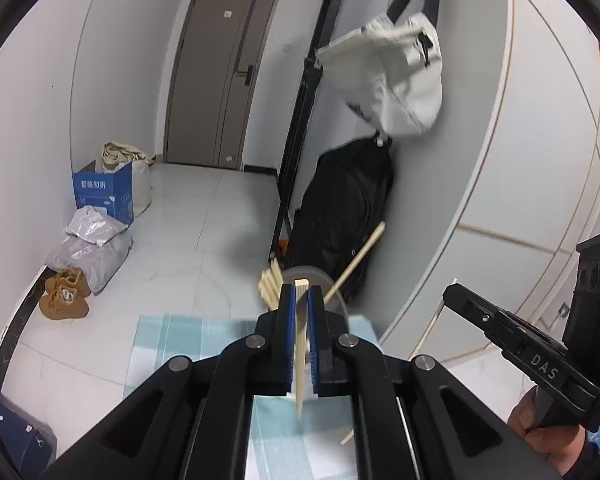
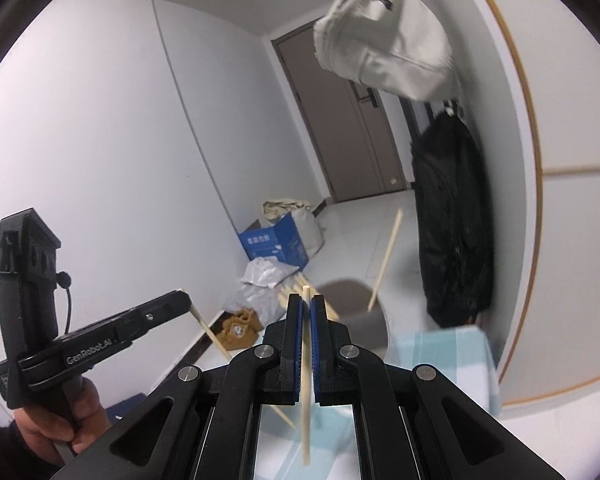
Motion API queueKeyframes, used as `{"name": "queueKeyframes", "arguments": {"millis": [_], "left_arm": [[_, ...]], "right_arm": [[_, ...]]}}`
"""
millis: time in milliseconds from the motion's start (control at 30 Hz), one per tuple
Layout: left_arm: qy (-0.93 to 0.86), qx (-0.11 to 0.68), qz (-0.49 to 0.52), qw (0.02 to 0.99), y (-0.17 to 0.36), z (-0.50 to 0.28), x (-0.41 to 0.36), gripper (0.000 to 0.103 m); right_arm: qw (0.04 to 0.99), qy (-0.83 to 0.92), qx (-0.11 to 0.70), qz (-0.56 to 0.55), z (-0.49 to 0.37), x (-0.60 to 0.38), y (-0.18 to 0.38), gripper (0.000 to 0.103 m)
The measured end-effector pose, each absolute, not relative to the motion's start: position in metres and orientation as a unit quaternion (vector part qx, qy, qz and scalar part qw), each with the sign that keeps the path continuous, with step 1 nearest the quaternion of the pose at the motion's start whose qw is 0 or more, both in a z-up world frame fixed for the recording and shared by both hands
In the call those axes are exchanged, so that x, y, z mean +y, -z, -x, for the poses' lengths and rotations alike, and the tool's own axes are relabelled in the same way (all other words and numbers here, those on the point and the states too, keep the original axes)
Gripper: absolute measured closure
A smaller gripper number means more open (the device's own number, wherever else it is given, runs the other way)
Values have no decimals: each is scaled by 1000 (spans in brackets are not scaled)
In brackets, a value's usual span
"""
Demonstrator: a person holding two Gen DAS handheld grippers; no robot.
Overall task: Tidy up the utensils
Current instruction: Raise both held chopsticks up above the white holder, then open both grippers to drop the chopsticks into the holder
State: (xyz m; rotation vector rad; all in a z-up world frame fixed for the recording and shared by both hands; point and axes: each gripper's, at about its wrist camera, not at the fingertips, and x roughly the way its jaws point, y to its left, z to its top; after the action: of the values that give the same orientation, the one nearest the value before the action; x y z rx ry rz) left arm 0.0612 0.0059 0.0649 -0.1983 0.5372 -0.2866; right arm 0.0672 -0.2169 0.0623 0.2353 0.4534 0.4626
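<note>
Each of the two tongs has one chopstick in it. The left tongs point(image 1: 300, 300) are clamped on a pale wooden chopstick point(image 1: 300, 360) that stands almost straight up between the blue pads, with its top poking out above and its thin end hanging down over the blue checked cloth point(image 1: 172, 344) on the tabletop. The right tongs point(image 2: 306, 308) are clamped on another chopstick point(image 2: 306, 420) in the same way. Just beyond the tongs stands a grey cup point(image 1: 320, 276) with more chopsticks point(image 1: 270, 284) leaning in it, and one long chopstick point(image 1: 358, 260) tilts out to the right. A chopstick is light, stiff and thin. It is smooth, so it can slip or swing round if it is pinched at only one spot. A good place to hold it looks like the middle, where it balances, not the thin tip. It probably will not break, but it could fall and roll away. Farther off are the white floor, a blue box point(image 1: 104, 192), brown shoes point(image 1: 66, 294), a grey door point(image 1: 220, 76) and a white bag point(image 1: 392, 76) hanging on the right.
</note>
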Motion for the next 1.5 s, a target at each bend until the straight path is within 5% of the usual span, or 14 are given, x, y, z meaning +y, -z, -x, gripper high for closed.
{"name": "queueKeyframes", "arguments": {"millis": [600, 1500], "left_arm": [[113, 230, 109, 961, -111, -140, 0, 101], [189, 342, 36, 920, -37, -187, -31, 101]], "right_arm": [[958, -211, 167, -92, -167, -214, -134, 100], [941, -233, 240, -46, -223, -194, -25, 100]]}}
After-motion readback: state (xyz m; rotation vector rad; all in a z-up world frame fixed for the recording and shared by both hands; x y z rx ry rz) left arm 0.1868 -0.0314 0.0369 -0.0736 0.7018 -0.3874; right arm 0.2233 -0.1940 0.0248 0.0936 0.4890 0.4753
